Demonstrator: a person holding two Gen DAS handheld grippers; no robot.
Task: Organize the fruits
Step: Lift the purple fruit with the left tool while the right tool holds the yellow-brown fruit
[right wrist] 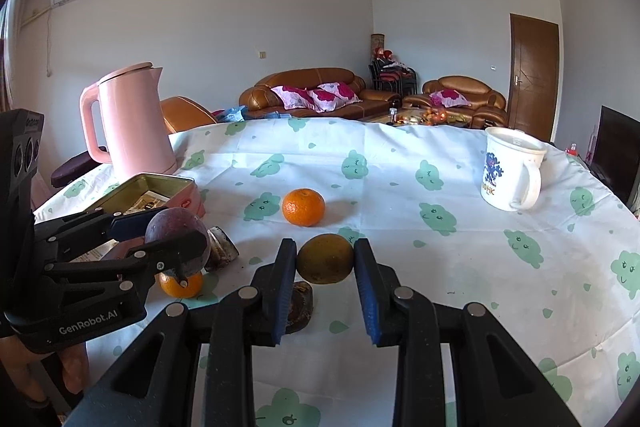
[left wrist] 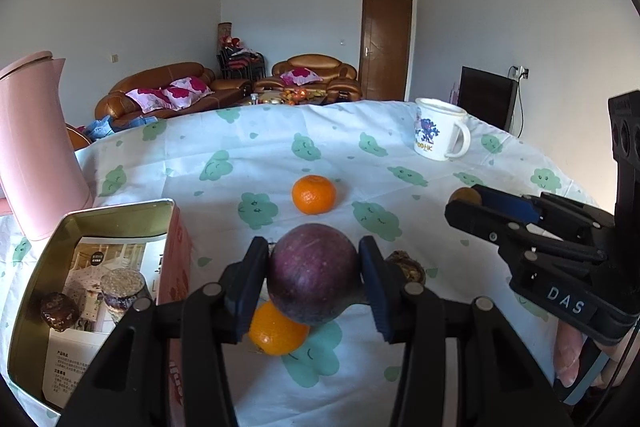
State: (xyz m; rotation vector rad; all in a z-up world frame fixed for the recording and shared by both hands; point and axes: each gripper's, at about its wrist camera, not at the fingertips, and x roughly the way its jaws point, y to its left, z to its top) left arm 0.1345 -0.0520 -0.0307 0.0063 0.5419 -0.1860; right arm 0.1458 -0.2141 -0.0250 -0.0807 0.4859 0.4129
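Observation:
My left gripper (left wrist: 314, 253) is shut on a dark purple round fruit (left wrist: 314, 275), held just above an orange (left wrist: 276, 333) on the tablecloth. From the right wrist the same gripper (right wrist: 172, 239) and purple fruit (right wrist: 176, 223) appear at the left, beside the tin. The right gripper (right wrist: 325, 247) is shut on a brownish-green round fruit (right wrist: 325, 259) held over the cloth. In the left wrist view that gripper (left wrist: 466, 203) is at the right. A second orange (left wrist: 314, 194) (right wrist: 303, 207) lies farther back in the middle.
An open metal tin (left wrist: 100, 215) (right wrist: 160, 181) at the left holds a leaflet and two wrapped brown items. More wrapped items (right wrist: 222, 249) (right wrist: 300, 307) lie on the cloth. A pink kettle (right wrist: 132, 123) stands back left and a white mug (right wrist: 510, 169) back right.

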